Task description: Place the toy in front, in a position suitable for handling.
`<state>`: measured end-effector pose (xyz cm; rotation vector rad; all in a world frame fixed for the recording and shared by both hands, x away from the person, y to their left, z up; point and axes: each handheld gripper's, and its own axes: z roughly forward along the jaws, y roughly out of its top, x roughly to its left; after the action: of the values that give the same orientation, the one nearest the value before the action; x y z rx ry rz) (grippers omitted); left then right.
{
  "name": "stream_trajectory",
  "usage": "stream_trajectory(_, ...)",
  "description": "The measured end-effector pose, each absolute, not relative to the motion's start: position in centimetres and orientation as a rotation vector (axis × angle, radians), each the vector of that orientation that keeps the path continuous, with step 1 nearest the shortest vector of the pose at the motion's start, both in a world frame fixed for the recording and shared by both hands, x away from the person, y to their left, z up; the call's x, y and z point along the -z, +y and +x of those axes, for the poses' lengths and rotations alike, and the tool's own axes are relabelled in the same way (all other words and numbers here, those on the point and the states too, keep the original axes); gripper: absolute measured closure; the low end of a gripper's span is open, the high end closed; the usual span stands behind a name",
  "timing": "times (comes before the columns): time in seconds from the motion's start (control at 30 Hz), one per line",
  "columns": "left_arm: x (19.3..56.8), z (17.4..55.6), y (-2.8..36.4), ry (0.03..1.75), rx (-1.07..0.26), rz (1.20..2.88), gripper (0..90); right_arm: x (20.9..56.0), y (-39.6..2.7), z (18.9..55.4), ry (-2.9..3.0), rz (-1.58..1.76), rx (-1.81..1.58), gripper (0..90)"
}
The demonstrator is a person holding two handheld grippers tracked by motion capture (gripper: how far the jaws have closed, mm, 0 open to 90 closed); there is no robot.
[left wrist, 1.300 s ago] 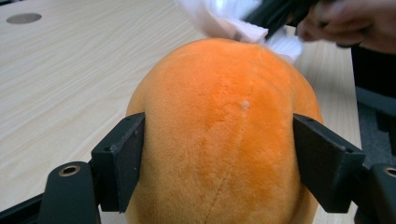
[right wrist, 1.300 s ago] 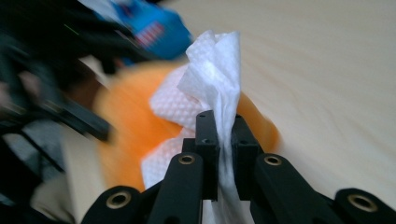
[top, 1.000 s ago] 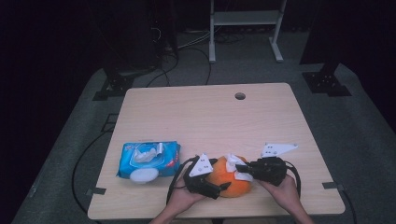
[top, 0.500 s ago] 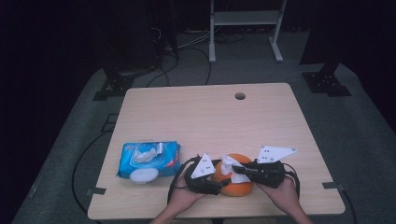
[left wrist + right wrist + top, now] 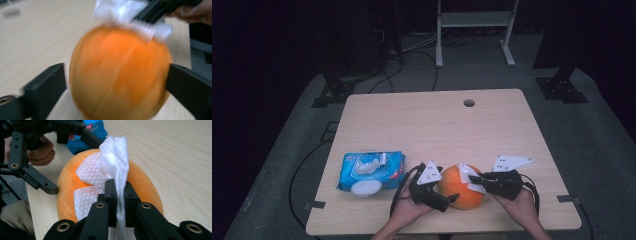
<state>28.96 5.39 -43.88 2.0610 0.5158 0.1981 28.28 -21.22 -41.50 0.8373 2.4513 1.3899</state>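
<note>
We see a pale wooden surface (image 5: 422, 125) with rounded corners and a small round hole (image 5: 469, 103) near its far edge. On it, close to the near edge, lie a blue pack of wet wipes (image 5: 371, 171) at the left and an orange plush ball (image 5: 460, 187) just right of it, the two apart.

Blue wipes pack (image 5: 371, 171), wooden table (image 5: 432, 130), white rack (image 5: 474, 25)

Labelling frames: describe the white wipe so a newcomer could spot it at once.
On the wooden table, near the front edge, an orange plush ball sits between two hand-held grippers. The wipe lies draped over its top, pinched in the right gripper. It is white and dimpled, unlike the blue wipes pack further left.
</note>
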Motion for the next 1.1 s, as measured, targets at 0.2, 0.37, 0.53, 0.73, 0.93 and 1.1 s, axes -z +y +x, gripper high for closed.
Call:
stream_trajectory(0.2,43.2,28.3,5.5,0.462,-0.241,2.03,26.3,40.2,-21.1,27.7,2.398,0.79,-1.418,84.1)
stream_trajectory(0.37,42.1,27.2,5.0,0.383,-0.3,1.988,32.5,38.9,-19.8,26.6,2.377,0.635,-1.478,83.9)
stream_trajectory(0.53,42.7,28.3,5.0,0.475,-0.233,2.007,11.5,40.3,-21.2,27.5,2.394,0.74,-1.514,84.1)
stream_trajectory(0.73,43.8,28.7,4.1,0.493,-0.139,2.022,11.0,40.2,-20.6,27.4,2.419,0.716,-1.497,84.1)
stream_trajectory(0.93,43.5,27.8,4.1,0.431,-0.227,2.025,29.1,39.0,-19.4,26.5,2.415,0.624,-1.499,84.4)
stream_trajectory(1.1,43.6,28.3,4.5,0.454,-0.182,2.022,25.9,39.7,-21.8,28.0,2.383,0.789,-1.475,84.4)
